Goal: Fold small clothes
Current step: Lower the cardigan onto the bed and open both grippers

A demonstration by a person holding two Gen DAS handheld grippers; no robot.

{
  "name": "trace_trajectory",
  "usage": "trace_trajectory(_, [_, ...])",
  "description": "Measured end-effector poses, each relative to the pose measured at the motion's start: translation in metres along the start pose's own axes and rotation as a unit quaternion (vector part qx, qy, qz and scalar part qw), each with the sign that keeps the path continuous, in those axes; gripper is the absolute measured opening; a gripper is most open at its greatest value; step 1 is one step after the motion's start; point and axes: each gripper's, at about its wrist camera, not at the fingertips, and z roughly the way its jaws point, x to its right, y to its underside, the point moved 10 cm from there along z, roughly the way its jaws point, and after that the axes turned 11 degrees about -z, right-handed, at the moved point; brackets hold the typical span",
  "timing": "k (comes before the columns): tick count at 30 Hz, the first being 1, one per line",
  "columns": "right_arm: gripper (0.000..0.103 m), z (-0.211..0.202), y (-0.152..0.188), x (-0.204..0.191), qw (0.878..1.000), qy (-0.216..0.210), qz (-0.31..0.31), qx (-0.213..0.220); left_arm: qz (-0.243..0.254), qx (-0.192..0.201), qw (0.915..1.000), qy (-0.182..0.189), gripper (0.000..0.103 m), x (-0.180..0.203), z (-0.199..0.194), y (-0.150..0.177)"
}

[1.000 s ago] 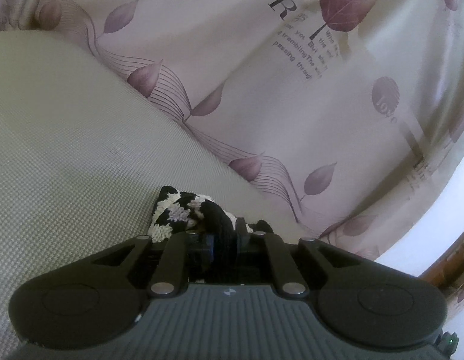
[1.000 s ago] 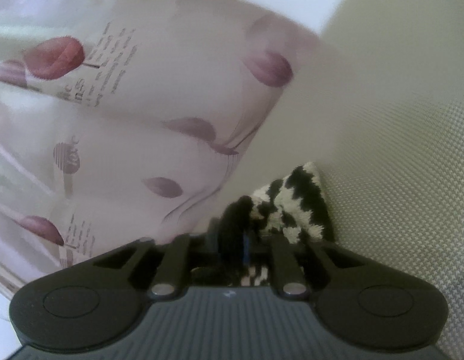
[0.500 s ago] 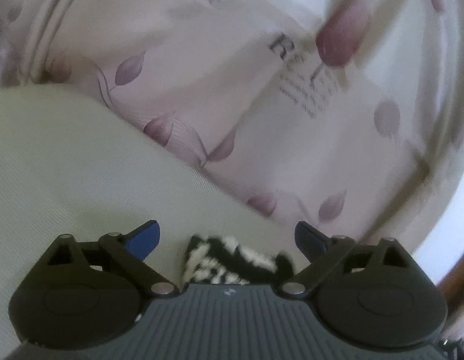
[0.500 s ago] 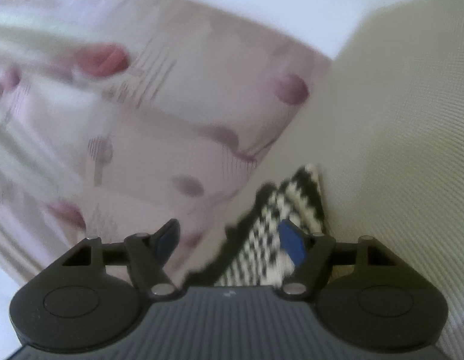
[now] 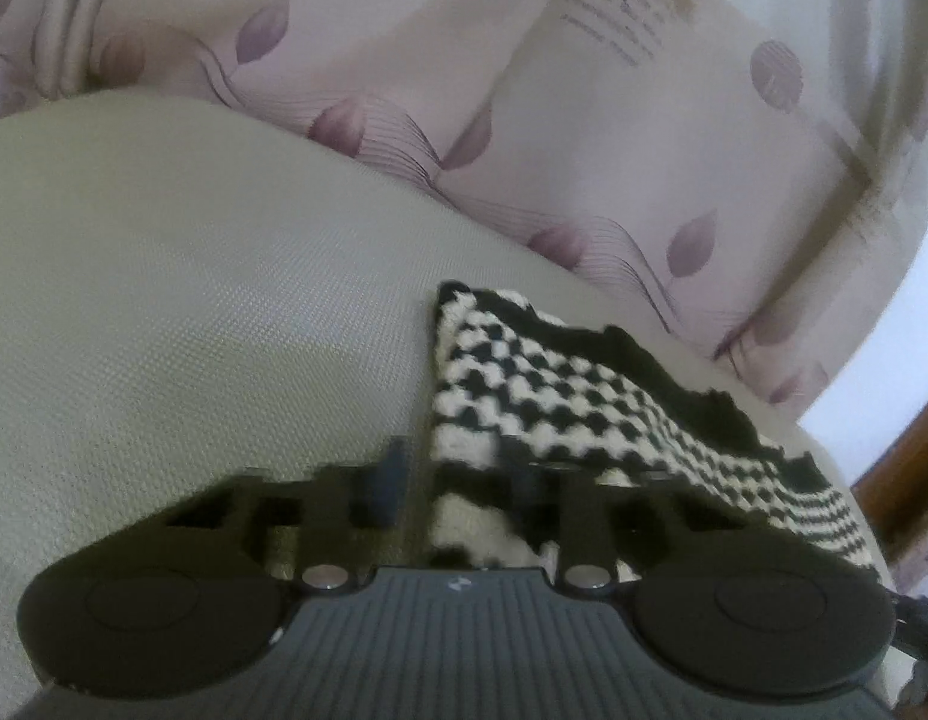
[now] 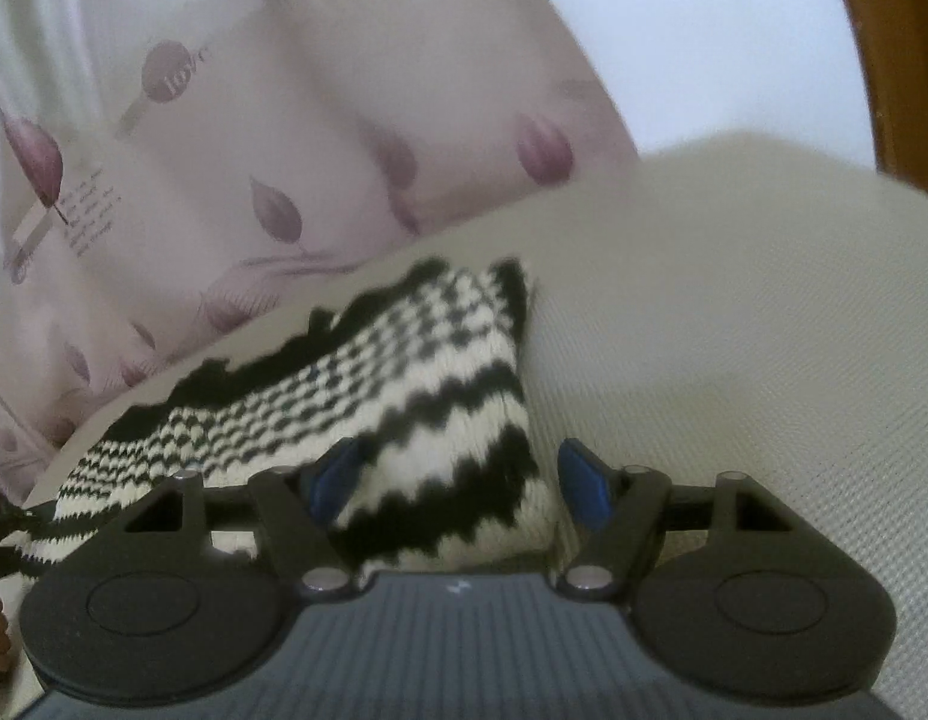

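A chunky black-and-cream knitted garment, zigzag-patterned with a dark scalloped edge, lies on the woven beige cushion. The left tool, jaws just narrowed, pinches its near corner. The right tool, jaws closing slightly, straddles the other striped corner without pressing. Leaf-printed curtain hangs beyond.

count on the cushion
one knitted cloth, two claws: left claw, right claw, one leaf-print curtain.
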Motion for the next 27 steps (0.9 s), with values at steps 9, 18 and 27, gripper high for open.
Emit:
trace_trajectory(9, [0.023, -0.014, 0.016, 0.000, 1.000, -0.024, 0.008, -0.012, -0.009, 0.014, 0.9998, -0.006, 0.017, -0.014, -0.025, -0.002])
trace_trajectory(18, [0.023, -0.026, 0.025, 0.016, 0.995, -0.061, 0.081, -0.022, 0.009, 0.011, 0.9999, -0.010, 0.017, -0.014, -0.029, 0.002])
trace_trajectory(27, [0.028, -0.057, -0.032, 0.000, 0.996, 0.003, 0.007, 0.093, 0.004, 0.035, 0.9993, -0.014, 0.042, -0.017, -0.033, 0.003])
